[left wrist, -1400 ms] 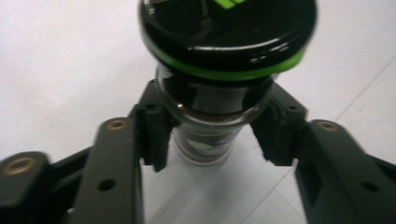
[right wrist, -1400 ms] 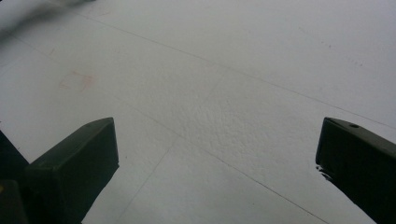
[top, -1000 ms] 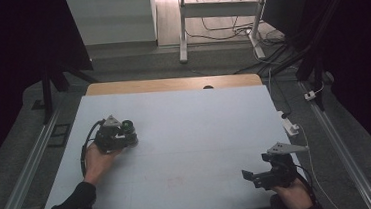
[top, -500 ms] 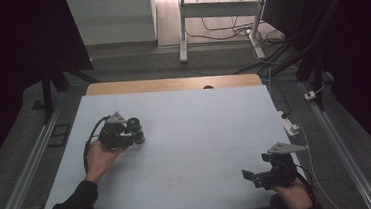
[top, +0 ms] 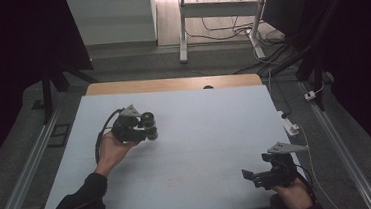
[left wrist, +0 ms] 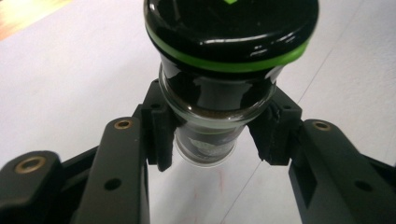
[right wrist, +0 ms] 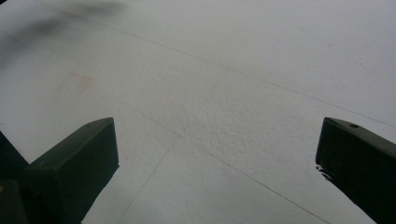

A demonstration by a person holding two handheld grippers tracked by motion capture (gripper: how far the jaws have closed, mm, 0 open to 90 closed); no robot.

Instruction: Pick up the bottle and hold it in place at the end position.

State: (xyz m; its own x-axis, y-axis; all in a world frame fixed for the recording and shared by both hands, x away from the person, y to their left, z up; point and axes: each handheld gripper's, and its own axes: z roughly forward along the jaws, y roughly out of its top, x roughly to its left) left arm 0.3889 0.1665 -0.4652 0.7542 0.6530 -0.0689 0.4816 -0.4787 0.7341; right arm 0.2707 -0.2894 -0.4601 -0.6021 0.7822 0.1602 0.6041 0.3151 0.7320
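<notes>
Nearest to you, your right gripper (top: 259, 176) sits at the near right corner of the tabletop (top: 211, 132), jaws spread wide with nothing but bare white surface between them in the right gripper view, so that one's just parked and doing no work. A bit further in and toward the left edge, your left gripper (top: 148, 130) is where the action is: it's clamped on a small glass jar (left wrist: 219, 100) with a black lid and a green ring round it, dark stuff inside. In the left gripper view the pads (left wrist: 161, 135) are squeezing the glass body just under the lid, and you can see the table through the gap below the jar's base, so I'd say it's carried clear of the surface rather than resting on it. Looks to me like you're mid-transport, jar in the air over the left-middle of the table. Next move is basically picking a landing spot: keep the squeeze steady, keep the jar from tipping, bring its base down flat, and only then let go. Beyond the far edge there's just a wooden strip (top: 172, 84) and floor cables (top: 227, 28), nothing in your way.
</notes>
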